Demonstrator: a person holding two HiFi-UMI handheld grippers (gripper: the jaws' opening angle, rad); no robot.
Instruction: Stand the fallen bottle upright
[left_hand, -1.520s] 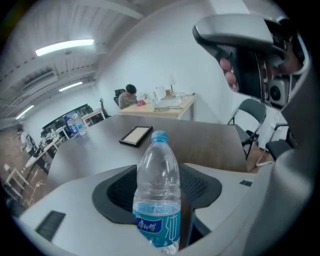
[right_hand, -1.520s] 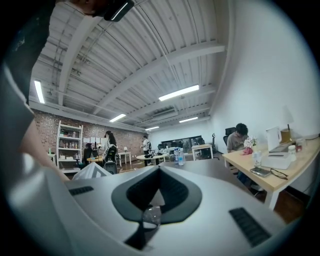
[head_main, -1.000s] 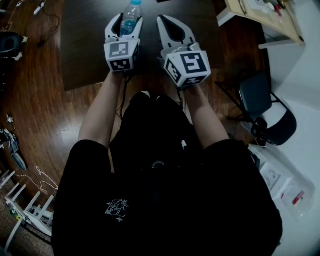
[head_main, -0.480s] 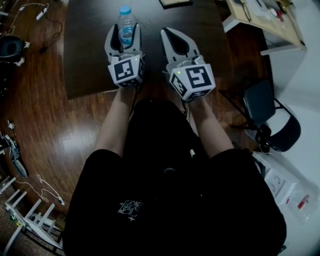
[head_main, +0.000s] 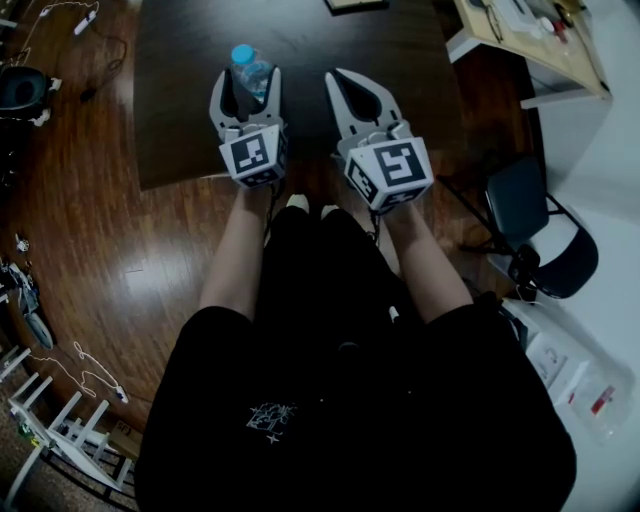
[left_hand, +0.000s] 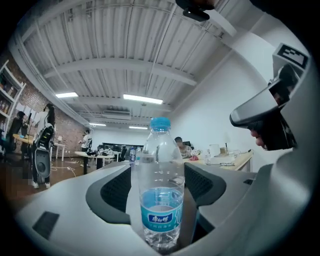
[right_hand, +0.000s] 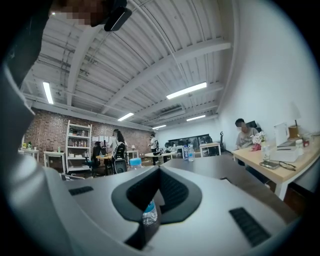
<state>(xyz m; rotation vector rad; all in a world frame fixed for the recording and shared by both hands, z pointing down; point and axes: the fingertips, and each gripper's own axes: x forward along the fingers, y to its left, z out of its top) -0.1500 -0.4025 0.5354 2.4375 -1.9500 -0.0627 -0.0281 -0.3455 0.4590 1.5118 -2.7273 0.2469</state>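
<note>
Compared with a second ago, both grippers have come back toward the near edge of the dark table (head_main: 180, 120), and the left gripper (head_main: 246, 85) has let its jaws out. Back then they sat snug round the bottle's middle. Now the bottle (head_main: 252, 72) stands out by the jaw tips, and I can see daylight on either side of it. Its blue cap, which was up at the top edge of my head view, now sits well inside the picture.

In the left gripper view the jaws are spread and opening further. The bottle stands upright between them on the table, cap up, with water filling roughly its lower third and a blue label round that part. The ribbed pads flank it without pressing on it.

The right gripper (head_main: 342, 82) hovers just beside the left one over the same table edge. Its jaws are drawn together at the tips and nothing sits between them. Through the slit in its own view I catch a sliver of the same bottle (right_hand: 149, 214) off to the left
</note>
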